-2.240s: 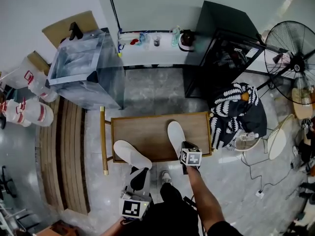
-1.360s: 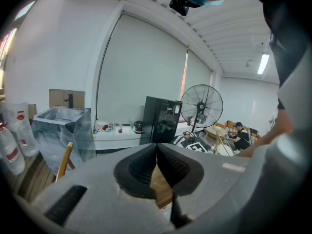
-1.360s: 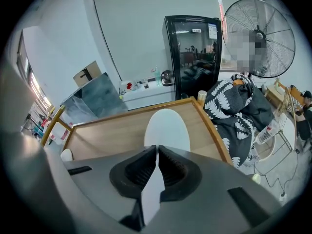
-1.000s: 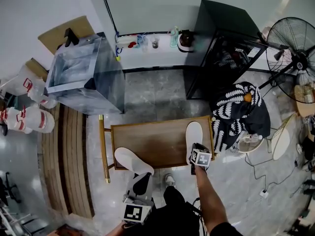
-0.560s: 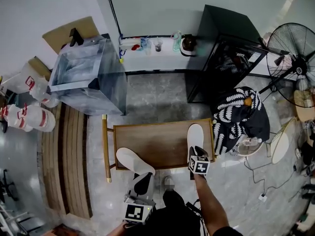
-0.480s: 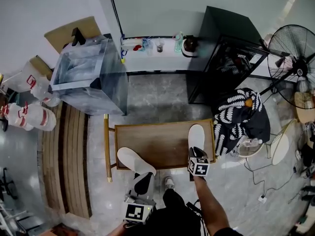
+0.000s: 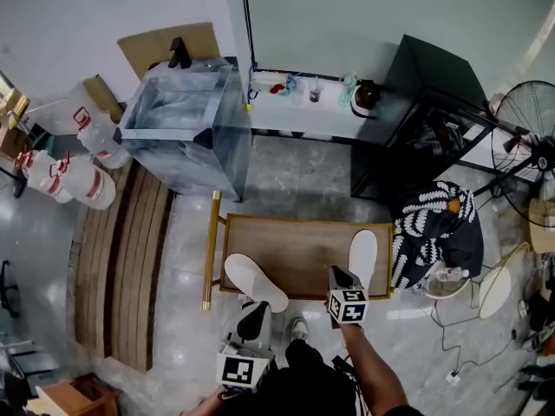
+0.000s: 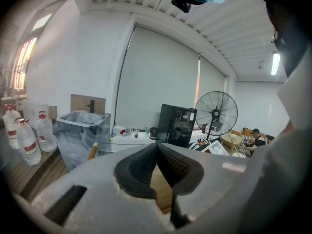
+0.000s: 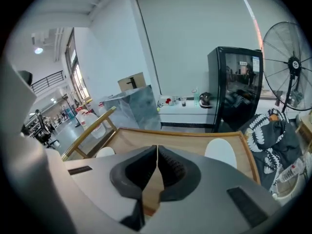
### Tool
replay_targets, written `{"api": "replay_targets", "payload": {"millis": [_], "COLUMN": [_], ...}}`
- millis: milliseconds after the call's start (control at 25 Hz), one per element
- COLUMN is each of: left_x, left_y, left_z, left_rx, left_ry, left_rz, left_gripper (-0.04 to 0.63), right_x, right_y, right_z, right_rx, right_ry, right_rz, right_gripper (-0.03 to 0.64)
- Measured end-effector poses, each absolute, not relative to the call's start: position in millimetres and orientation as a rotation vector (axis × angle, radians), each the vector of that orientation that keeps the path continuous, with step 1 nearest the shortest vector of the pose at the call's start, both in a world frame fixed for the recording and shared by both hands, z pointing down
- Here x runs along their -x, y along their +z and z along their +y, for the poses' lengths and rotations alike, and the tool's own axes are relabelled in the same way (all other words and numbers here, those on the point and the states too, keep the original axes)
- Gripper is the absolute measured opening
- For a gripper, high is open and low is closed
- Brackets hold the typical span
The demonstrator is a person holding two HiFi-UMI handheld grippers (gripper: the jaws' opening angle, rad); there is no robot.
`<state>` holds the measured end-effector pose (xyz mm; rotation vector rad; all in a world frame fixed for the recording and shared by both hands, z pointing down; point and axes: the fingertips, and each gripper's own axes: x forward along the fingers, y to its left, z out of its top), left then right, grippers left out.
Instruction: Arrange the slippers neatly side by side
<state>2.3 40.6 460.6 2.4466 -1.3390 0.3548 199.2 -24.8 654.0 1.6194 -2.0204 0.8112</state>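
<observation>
Two white slippers lie on the wooden table [image 7: 303, 243]. The left slipper [image 7: 256, 282] lies slanted at the near left corner. The right slipper [image 7: 362, 258] lies straight along the right edge, also seen in the right gripper view [image 9: 222, 153]. Off the table's near edge, just left of that slipper's heel, is my right gripper [image 7: 336, 273]. Its jaws have just been closing and now meet with nothing between them [image 9: 157, 152]. My left gripper [image 7: 252, 310] hangs below the left slipper's heel, shut and empty [image 8: 156, 148]; its own view shows no slipper.
A glass tank [image 7: 184, 126] stands behind the table on the left, a black cabinet [image 7: 429, 102] on the right. A patterned cloth on a chair [image 7: 434, 228] touches the table's right side. A fan [image 7: 531, 137], water bottles [image 7: 82, 176] and wooden floor slats [image 7: 121, 258] surround it.
The right gripper carried the right slipper from the table's middle to its right edge, let it go and drew back toward me. The left slipper and left gripper barely shifted.
</observation>
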Motion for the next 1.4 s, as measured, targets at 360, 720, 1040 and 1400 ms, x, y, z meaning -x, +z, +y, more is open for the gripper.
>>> {"api": "replay_targets", "payload": {"millis": [360,720,1040,1400], "left_x": [59.3,103.7,135.1,150.7], "left_y": [462.7,466.1,472.1,479.5], "left_z": [51.9,59.3,61.1,50.1], "left_rx": [-2.325,-2.245,-2.183,-2.146], "left_ry": [0.33,0.305,0.288,0.284], "left_rz": [-1.527,-1.629,-1.676,-1.675], "left_gripper": [0.018,0.018,0.018,0.018], "right_x": [-98.0,-10.7,27.3,46.2], "right_y": [633.4,634.6,652.1,681.1], "right_z": [-24.1,-7.3,-6.1,-9.6], "right_rx": [-1.356,-1.104,-0.985,-0.882], "right_ry": [0.693,0.62,0.599,0.605], "right_rz": [-2.206,-2.304,-2.28,-2.202], "right_gripper": [0.014,0.012,0.012,0.017]}}
